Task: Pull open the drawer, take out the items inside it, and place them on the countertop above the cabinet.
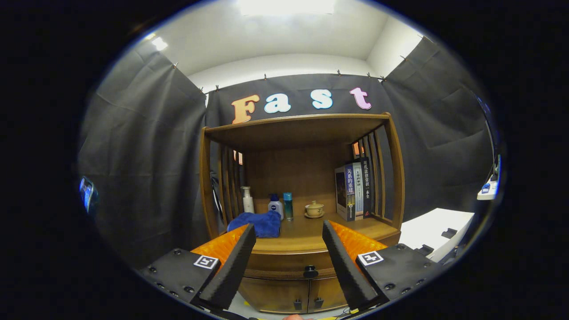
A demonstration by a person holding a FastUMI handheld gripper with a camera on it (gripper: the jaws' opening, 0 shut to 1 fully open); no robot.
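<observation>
A wooden cabinet stands ahead of me with its drawer (289, 266) closed under the countertop (306, 238). A dark round knob (310, 270) sits at the drawer's middle, low between my two fingers. My gripper (289, 231) is open, held some way in front of the cabinet, with nothing between its fingers. What lies in the drawer is hidden. A blue cloth (258, 223) is heaped on the countertop's left part, just beyond my left fingertip.
On the countertop stand a white pump bottle (247, 200), a small white bottle with a blue cap (275, 206), a teal bottle (288, 205), a lidded teacup on a saucer (314, 209) and books (354, 189) upright at the right. Two cupboard doors (293, 295) lie below the drawer. A white table (433, 231) stands right.
</observation>
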